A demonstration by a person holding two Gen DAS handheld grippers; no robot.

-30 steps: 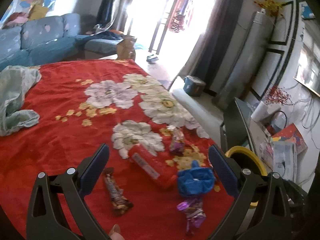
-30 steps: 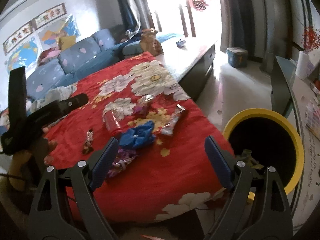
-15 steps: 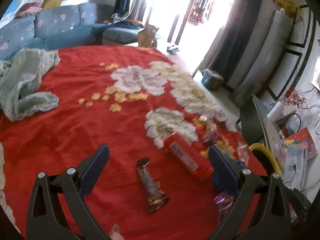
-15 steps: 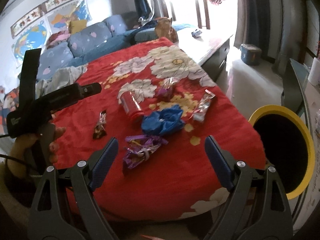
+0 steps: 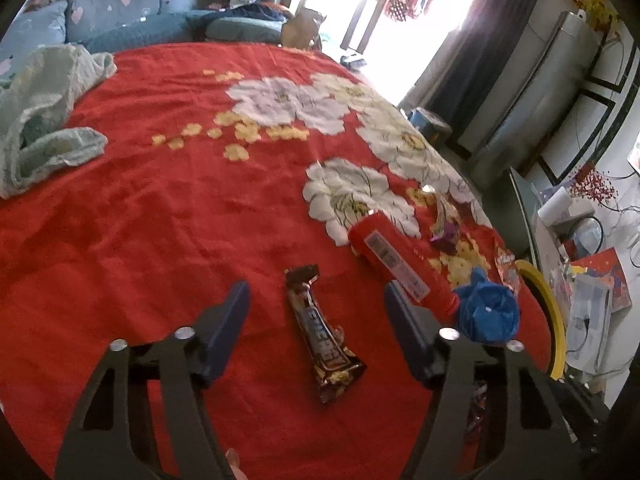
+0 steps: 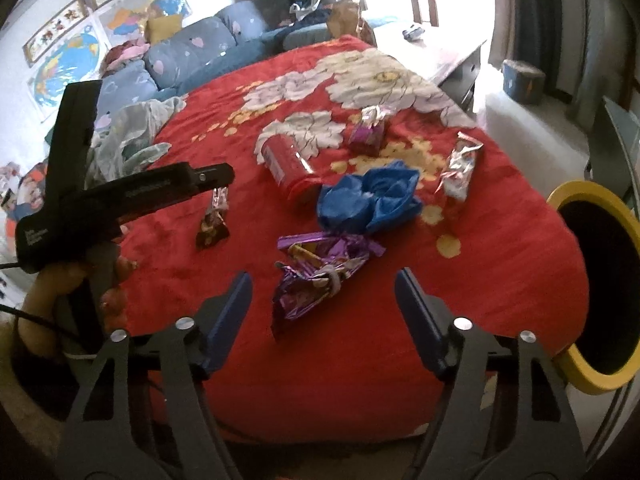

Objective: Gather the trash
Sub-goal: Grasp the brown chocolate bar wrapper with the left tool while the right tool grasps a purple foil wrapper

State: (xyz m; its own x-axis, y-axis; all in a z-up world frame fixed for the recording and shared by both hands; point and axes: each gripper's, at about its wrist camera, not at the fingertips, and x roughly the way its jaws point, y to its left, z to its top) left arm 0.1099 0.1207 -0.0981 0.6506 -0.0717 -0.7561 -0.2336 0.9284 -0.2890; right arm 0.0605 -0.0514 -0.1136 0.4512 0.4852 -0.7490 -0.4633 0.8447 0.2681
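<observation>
My left gripper [image 5: 316, 304] is spread apart over the brown candy-bar wrapper [image 5: 325, 338] on the red floral blanket [image 5: 160, 220]. My right gripper [image 6: 322, 292], also spread and empty, frames the purple foil wrapper [image 6: 320, 272], with the yellow-rimmed bin [image 6: 608, 376] off the blanket's edge.

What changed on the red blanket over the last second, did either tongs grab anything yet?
Nothing grabbed. The left tongs swung left to line up over the brown candy wrapper; the right tongs came in toward the purple foil wrapper. Both stayed open, and the trash lies where it was.
</observation>
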